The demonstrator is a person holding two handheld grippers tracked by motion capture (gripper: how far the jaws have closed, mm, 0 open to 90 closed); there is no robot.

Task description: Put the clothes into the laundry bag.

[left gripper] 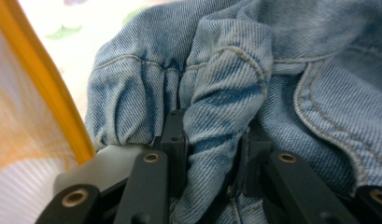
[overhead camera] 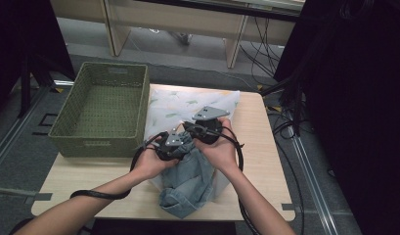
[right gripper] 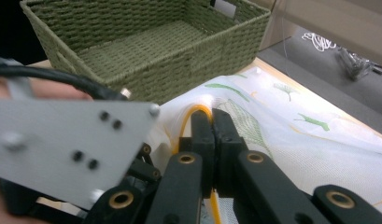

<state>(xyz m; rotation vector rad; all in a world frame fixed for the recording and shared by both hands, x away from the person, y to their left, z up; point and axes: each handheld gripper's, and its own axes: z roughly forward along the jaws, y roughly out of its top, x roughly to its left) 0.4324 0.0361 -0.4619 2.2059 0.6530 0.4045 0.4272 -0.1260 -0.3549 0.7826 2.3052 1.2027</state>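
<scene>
A blue denim garment [overhead camera: 188,182] lies bunched at the table's front, partly inside a white mesh bag [overhead camera: 188,104] printed with green leaves. My left gripper [overhead camera: 174,145] is shut on a thick fold of the denim [left gripper: 226,70], which fills the gap at my left gripper [left gripper: 214,144]. The bag's yellow rim [left gripper: 48,88] runs just beside it. My right gripper [overhead camera: 207,129] sits right of the left one. In the right gripper view, my right gripper [right gripper: 212,126] is shut on the yellow rim [right gripper: 195,109], holding the bag's mouth up.
A green woven basket [overhead camera: 90,144] with nothing in it stands at the table's back left, touching the bag; its wall [right gripper: 202,60] is close ahead of the right gripper. Bare wooden table [overhead camera: 258,161] lies to the right. The left gripper's grey plate [right gripper: 72,144] crowds the right gripper view.
</scene>
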